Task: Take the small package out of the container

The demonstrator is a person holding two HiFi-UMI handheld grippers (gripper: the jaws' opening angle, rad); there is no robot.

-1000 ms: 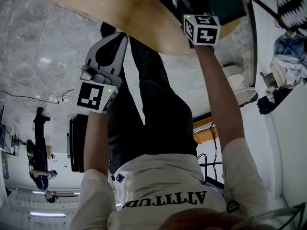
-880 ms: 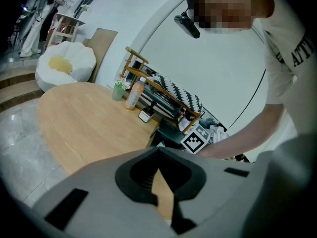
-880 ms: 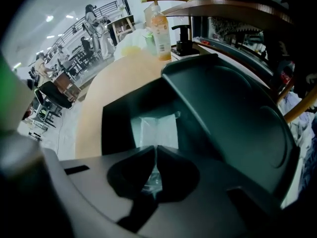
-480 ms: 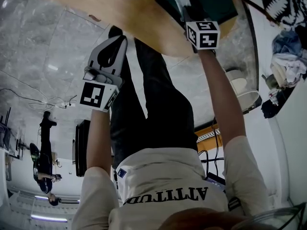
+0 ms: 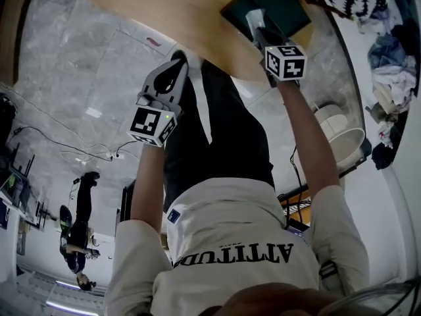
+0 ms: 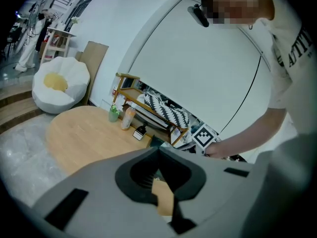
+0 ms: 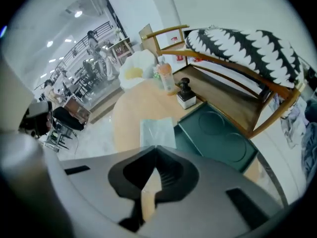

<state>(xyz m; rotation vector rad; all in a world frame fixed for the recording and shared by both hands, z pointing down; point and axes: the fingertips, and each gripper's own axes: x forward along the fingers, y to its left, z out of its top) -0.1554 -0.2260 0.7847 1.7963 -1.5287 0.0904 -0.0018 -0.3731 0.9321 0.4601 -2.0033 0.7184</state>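
Observation:
A dark green tray-like container lies on a round wooden table. My right gripper is shut on the near edge of a small pale, see-through package, which sticks out from the jaw tips over the container's left rim and the tabletop. In the head view the right gripper reaches over the container with the package at its tip. My left gripper hangs off the table's near edge, shut and with nothing in it. Its closed tips point across the table.
At the table's far edge stand a bottle, a small dark-capped jar and a little green plant. Behind them is a wooden rack with a black-and-white cushion. A white beanbag sits on the floor beyond.
The right gripper's jaws have closed on the package, which now sits nearer the container's rim. The head view has swung. The left gripper stays by the table's edge.

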